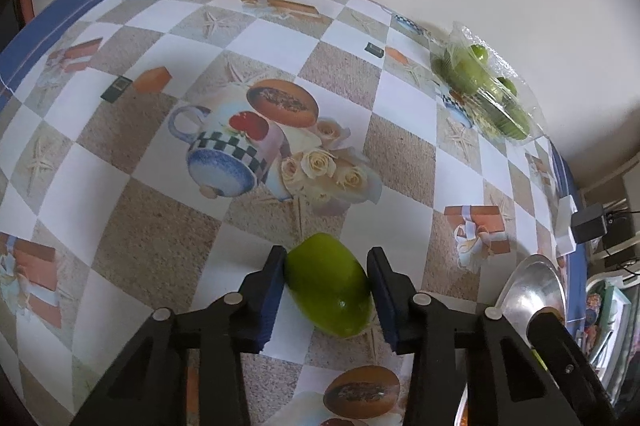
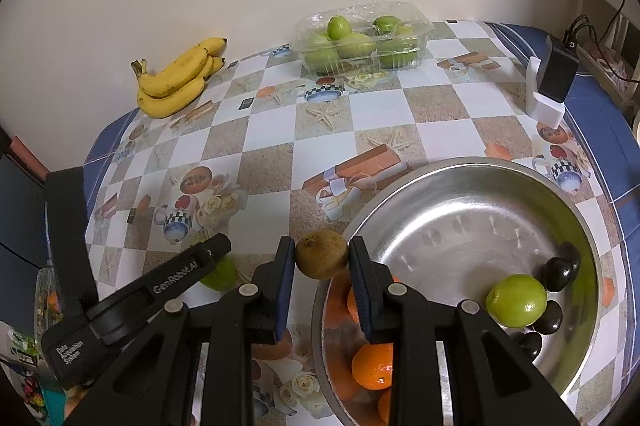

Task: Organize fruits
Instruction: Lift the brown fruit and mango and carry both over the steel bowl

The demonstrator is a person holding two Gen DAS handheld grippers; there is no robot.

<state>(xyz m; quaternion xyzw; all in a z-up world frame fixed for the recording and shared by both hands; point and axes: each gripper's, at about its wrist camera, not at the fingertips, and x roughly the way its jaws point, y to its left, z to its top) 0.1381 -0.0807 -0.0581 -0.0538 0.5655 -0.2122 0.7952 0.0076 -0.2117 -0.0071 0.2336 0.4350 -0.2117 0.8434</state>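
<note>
One green fruit (image 1: pixel 328 282) | smooth, glossy, oval | on tablecloth (image 1: pixel 160 234)

From the left wrist, the steel bowl (image 1: pixel 532 290) showed only a sliver of rim, the rest behind the gripper's arm. From the right wrist, the green fruit (image 2: pixel 220 274) on the bench (image 2: pixel 260 137) was mostly hidden behind the left gripper's body. The oranges (image 2: pixel 372 366) in the bowl (image 2: pixel 460 226) were partly covered by the right gripper's fingers (image 2: pixel 362 290). The dark fruits (image 2: pixel 560 270) were too small to name. The boxed green fruits (image 1: pixel 480 81) blurred behind crinkled plastic.
</note>
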